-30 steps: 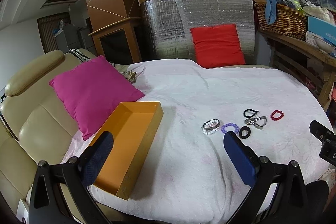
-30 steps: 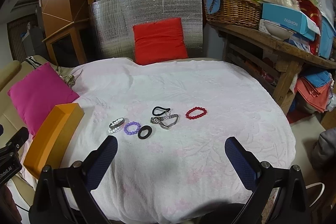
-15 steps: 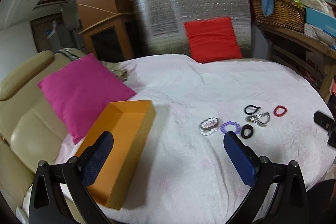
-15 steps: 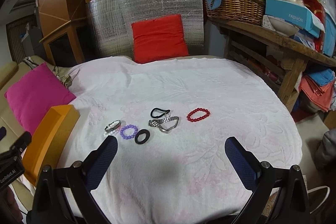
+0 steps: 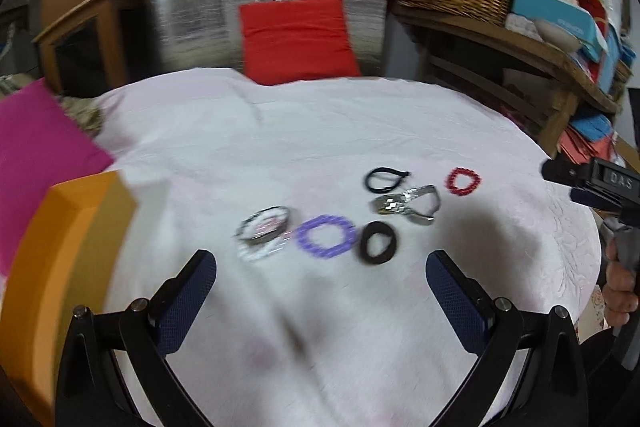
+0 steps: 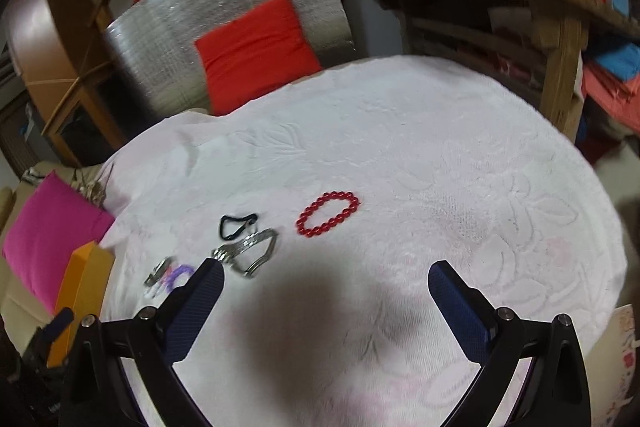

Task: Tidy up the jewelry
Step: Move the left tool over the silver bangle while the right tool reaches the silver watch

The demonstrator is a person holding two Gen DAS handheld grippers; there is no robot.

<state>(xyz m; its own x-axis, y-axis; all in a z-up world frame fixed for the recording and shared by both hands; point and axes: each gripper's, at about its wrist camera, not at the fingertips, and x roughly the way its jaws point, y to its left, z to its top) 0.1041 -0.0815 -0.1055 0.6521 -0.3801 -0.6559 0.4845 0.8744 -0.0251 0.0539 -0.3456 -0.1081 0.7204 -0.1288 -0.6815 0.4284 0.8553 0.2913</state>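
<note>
Several pieces lie on the white cloth (image 5: 320,131): a silver-and-white bracelet stack (image 5: 264,229), a purple bead bracelet (image 5: 326,237), a black ring (image 5: 378,242), a silver watch (image 5: 408,205), a black hair tie (image 5: 386,179) and a red bead bracelet (image 5: 463,181). My left gripper (image 5: 320,267) is open, just short of the purple bracelet. My right gripper (image 6: 325,277) is open, just short of the red bead bracelet (image 6: 328,213); the watch (image 6: 246,251) lies by its left finger. The orange box (image 5: 60,251) stands at the left.
A pink cushion (image 5: 36,147) lies left of the box, a red cushion (image 5: 296,39) against a silver panel at the back. A wooden shelf (image 5: 520,47) with a wicker basket stands at the right. The right gripper's body (image 5: 600,187) shows at the left view's right edge.
Both grippers have moved forward and lower toward the jewelry. The left one swung right, away from the orange box. The right one now faces the red bracelet. Both stay open.
</note>
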